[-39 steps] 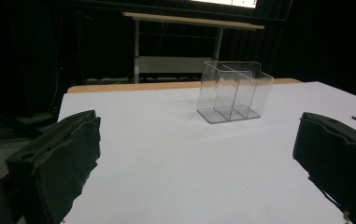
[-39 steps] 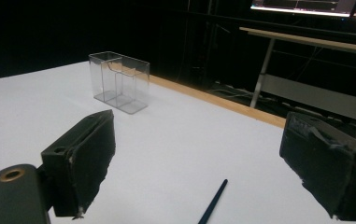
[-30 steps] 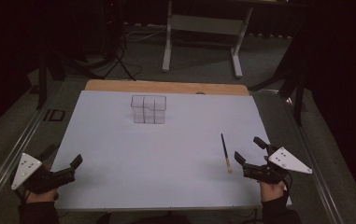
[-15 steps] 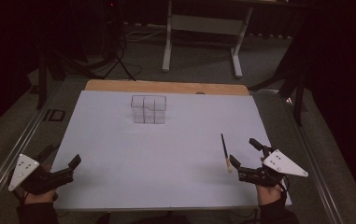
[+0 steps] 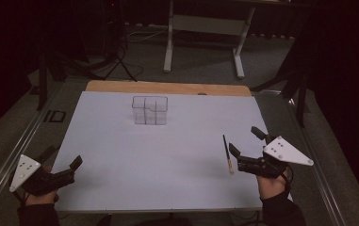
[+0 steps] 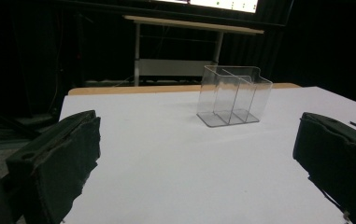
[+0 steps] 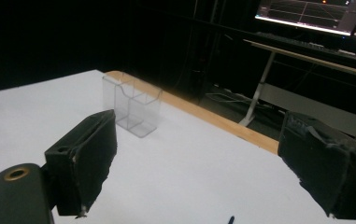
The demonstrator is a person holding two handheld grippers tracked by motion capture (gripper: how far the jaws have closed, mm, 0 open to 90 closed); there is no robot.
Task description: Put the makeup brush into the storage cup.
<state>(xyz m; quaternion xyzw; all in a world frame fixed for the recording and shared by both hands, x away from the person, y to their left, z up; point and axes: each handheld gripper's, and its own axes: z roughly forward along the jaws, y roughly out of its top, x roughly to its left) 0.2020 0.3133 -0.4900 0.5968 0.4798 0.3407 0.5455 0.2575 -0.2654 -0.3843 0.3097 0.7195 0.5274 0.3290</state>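
White bench (image 5: 167, 155) carries a clear plastic organizer (image 5: 150, 110) near its far edge. Left tool (image 5: 61, 165) sits at the near left corner, right tool (image 5: 248, 143) by the right edge; both gape wide, holding nothing. Beside the right tool lies a thin brush (image 5: 227, 153).

A white rectangular table top (image 5: 167, 165) has a light wooden strip (image 5: 167, 87) along its far edge. The clear, colourless plastic compartment box (image 5: 150, 110) stands on it. The thin pen-like stick (image 5: 227, 153) is black with a pale tan tip. Both grippers have black jaws and pale grey three-cornered plates (image 5: 288, 150) dotted with small dark holes.
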